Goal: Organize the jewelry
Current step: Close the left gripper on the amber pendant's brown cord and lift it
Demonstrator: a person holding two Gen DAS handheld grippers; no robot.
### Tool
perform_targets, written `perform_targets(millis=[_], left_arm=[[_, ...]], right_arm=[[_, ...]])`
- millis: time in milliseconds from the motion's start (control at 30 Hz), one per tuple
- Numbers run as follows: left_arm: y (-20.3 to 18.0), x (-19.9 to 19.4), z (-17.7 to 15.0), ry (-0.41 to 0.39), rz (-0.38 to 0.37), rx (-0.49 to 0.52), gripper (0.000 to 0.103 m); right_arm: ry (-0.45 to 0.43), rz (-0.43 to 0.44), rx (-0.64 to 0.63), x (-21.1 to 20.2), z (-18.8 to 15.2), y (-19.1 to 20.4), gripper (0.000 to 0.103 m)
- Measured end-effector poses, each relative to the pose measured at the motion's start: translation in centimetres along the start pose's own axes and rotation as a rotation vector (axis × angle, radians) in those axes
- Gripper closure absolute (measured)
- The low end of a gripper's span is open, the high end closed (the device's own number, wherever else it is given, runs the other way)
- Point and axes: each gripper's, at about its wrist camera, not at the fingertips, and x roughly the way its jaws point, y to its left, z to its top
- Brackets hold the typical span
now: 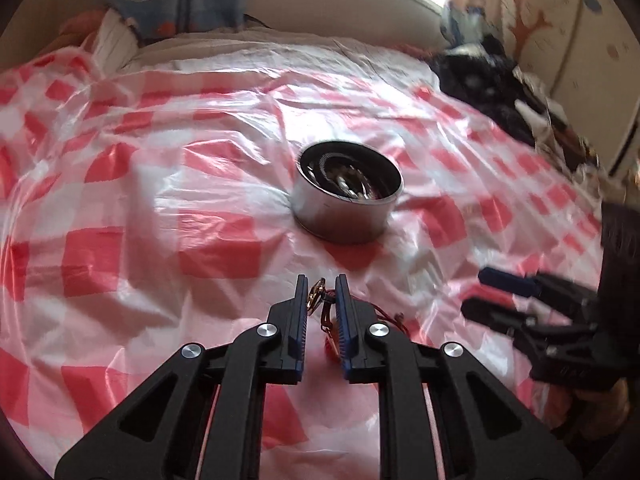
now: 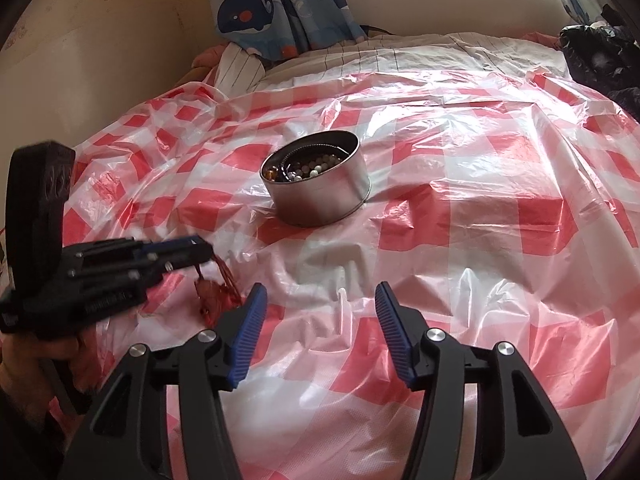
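Where the bed is covered, a red-and-white checked plastic sheet [image 2: 460, 216] lies crinkled over it, with whale-print curtains [image 2: 280, 4] hanging at the far wall and a dark heap [image 1: 488, 84] at the sheet's right edge. Near the middle of the sheet stands a round metal tin [image 2: 320, 184], upright and open, with beaded jewelry [image 2: 316, 168] piled inside. The right gripper [image 2: 318, 300] hovers over bare sheet on the near side of the tin, its blue-padded jaws spread apart with nothing between them. The left gripper [image 1: 321, 292] is just beside it, also short of the tin, its jaws drawn close on a small gold ring charm [image 1: 316, 295] tied to a red cord. The pads seem to pinch the charm, though the left wrist view is blurred there. Below it the cord's red tassel [image 2: 218, 296] trails on the sheet. A hand [image 2: 36, 360] grasps the left gripper's handle.
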Motion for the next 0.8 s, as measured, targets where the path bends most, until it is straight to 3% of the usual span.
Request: perform_targets(millis=[100,233,367,433,633,800], left_arm=[[2.0,-1.0,0.5,-0.051,0.017,-0.096,0.091],[2.8,-0.7,0.5,-0.05,0.004,-0.15,0.091],[2.8,-2.5,0.9,-0.139,-0.134,-0.193,0.091],[2.5,-3.6,1.3,-0.187,-0.166,-0.187,0.091],[3.4,-4.3,1.4,-0.216,-0.183,-0.235,0.091],[3.9,-4.4,1.4,-0.221,-0.164,-0.245,0.09]], right_arm=[[0.012,0.017,-0.029,0.3,-0.1,0.8,0.048],[0.016,0.02,-0.105,0.8,-0.3,2.4,0.048],[0.011,0.059,-0.159,1.4,0.1,4.0,0.048],[0.001,0.091,-0.188,1.8,0.6,5.0,0.048],[0.06,0.163,-0.265,4.7,1.6,7.7,0.048],[0.097,0.17,-0.289,7.0,2.7,8.6,0.048]])
